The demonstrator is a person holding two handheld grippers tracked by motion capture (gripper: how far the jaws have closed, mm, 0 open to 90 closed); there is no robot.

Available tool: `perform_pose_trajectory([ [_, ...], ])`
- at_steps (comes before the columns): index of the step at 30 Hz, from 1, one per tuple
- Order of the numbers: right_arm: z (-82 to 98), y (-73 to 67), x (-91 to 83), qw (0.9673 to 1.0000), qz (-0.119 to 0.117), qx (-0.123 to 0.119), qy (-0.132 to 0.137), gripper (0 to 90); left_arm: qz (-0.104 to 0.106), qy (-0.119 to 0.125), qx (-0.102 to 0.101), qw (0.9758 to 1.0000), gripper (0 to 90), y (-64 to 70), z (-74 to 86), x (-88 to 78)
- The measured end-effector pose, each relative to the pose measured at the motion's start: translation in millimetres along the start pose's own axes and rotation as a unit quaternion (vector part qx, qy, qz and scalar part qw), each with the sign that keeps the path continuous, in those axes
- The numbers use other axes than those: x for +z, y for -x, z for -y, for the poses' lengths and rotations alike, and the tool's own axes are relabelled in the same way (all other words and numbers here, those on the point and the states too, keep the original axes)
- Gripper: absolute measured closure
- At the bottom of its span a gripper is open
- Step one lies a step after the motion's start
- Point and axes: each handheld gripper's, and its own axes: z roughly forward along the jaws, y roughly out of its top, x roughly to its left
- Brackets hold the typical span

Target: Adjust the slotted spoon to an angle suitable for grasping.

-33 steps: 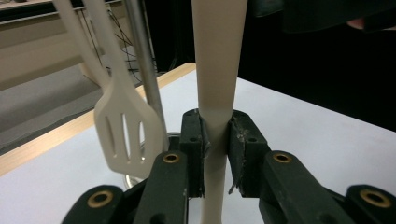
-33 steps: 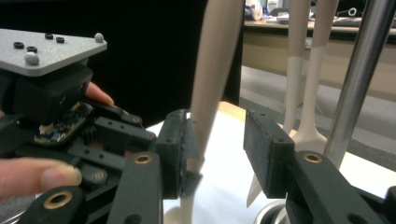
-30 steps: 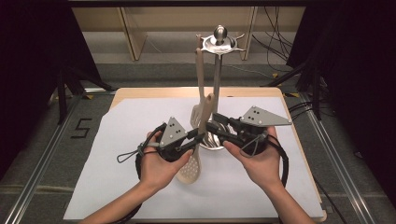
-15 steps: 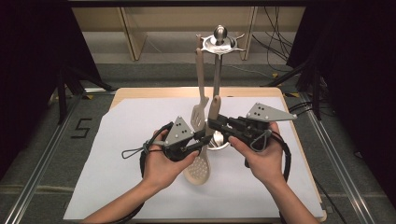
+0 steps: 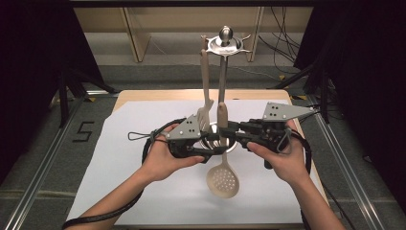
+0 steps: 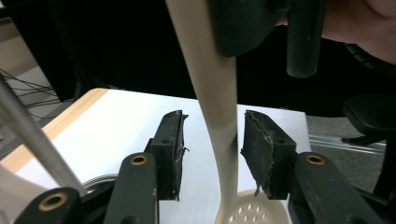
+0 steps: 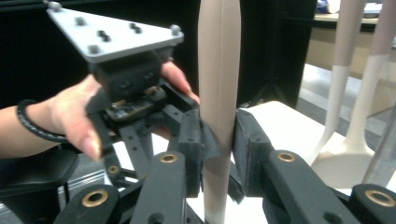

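A beige slotted spoon (image 5: 223,181) hangs upright, bowl down, just above the white sheet. My right gripper (image 5: 229,134) comes in from the right; its jaws have just been closing and are shut on the spoon's handle (image 7: 218,70), pads pressing both sides. My left gripper (image 5: 213,153) comes in from the left, lower down. Its jaws have just been opening and stand open around the spoon's thin neck (image 6: 223,135), with a gap on each side. In the left gripper view my left gripper (image 6: 212,154) shows the perforated bowl below its pads.
A steel utensil stand (image 5: 225,40) rises right behind the spoon, its round base under my grippers. A beige spatula (image 5: 205,86) hangs from it; two hanging utensils (image 7: 345,70) show at the right. The white sheet (image 5: 119,158) covers the wooden table (image 5: 191,94).
My right jaws have shut on the spoon's handle. My left jaws have opened off the spoon. Both hands and the spoon have shifted a little to the right.
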Motion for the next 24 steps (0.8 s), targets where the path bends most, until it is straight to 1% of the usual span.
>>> perform_pose_trajectory([
  [3,-0.5,-1.2,-2.2,0.9999,-0.007,0.008,0.001,75.4,0.019,0.007,-0.007,0.9998,62.4,-2.4,0.1,2.6],
  [4,-1.0,-0.7,-2.7,1.0,-0.006,0.003,0.005,75.5,0.023,0.009,-0.011,0.9996,63.8,-2.6,-0.1,3.0],
  [5,-1.5,1.4,-2.0,0.9998,-0.009,-0.016,0.011,75.5,0.026,0.012,-0.01,0.9995,65.6,-3.0,-0.3,3.0],
  [6,-1.2,0.5,-2.6,0.9999,-0.009,-0.01,0.01,75.5,0.028,0.015,-0.014,0.9994,67.6,-2.9,-0.5,3.0],
  [7,-1.2,0.8,-2.5,0.9998,-0.01,-0.014,0.012,75.5,0.028,0.018,-0.015,0.9993,69.4,-3.2,-1.1,2.3],
  [10,-1.4,-0.8,-3.0,0.9998,-0.017,-0.007,0.009,75.5,0.032,0.022,-0.019,0.9991,73.6,-3.3,-2.3,0.5],
  [12,-1.8,-1.7,-3.3,0.9997,-0.022,-0.001,0.009,75.6,0.034,0.022,-0.019,0.999,73.9,-3.2,-2.4,-0.2],
  [13,-2.0,-1.7,-3.7,0.9997,-0.021,-0.002,0.009,75.6,0.035,0.024,-0.021,0.9989,74.0,-2.9,-2.6,-0.5],
  [14,-2.2,-1.0,-3.4,0.9997,-0.019,-0.011,0.014,75.6,0.036,0.025,-0.021,0.9988,73.9,-2.8,-2.8,-0.7],
  [16,-2.6,-1.1,-3.3,0.9996,-0.021,-0.012,0.017,75.6,0.039,0.026,-0.019,0.9987,73.7,-3.3,-3.3,-1.3],
  [17,-3.1,-0.6,-3.7,0.9995,-0.02,-0.018,0.017,75.6,0.04,0.027,-0.019,0.9987,73.4,-3.4,-3.5,-1.6],
  [18,-3.4,-0.9,-4.1,0.9995,-0.021,-0.015,0.016,75.6,0.04,0.026,-0.019,0.9987,72.8,-3.6,-3.8,-1.9],
  [19,-3.6,-1.7,-4.8,0.9996,-0.024,-0.006,0.011,75.6,0.04,0.025,-0.018,0.9987,72.6,-3.5,-4.0,-2.2],
  [21,-4.0,-0.7,-5.4,0.9996,-0.019,-0.013,0.014,75.6,0.042,0.025,-0.017,0.9987,72.8,-3.5,-4.3,-2.5],
  [22,-4.0,-0.9,-5.6,0.9996,-0.022,-0.01,0.013,75.6,0.043,0.025,-0.017,0.9986,73.7,-3.7,-4.5,-2.7],
  [24,-4.0,-0.7,-5.8,0.9995,-0.023,-0.012,0.015,75.6,0.044,0.027,-0.024,0.9984,74.5,-3.7,-4.8,-2.5],
])
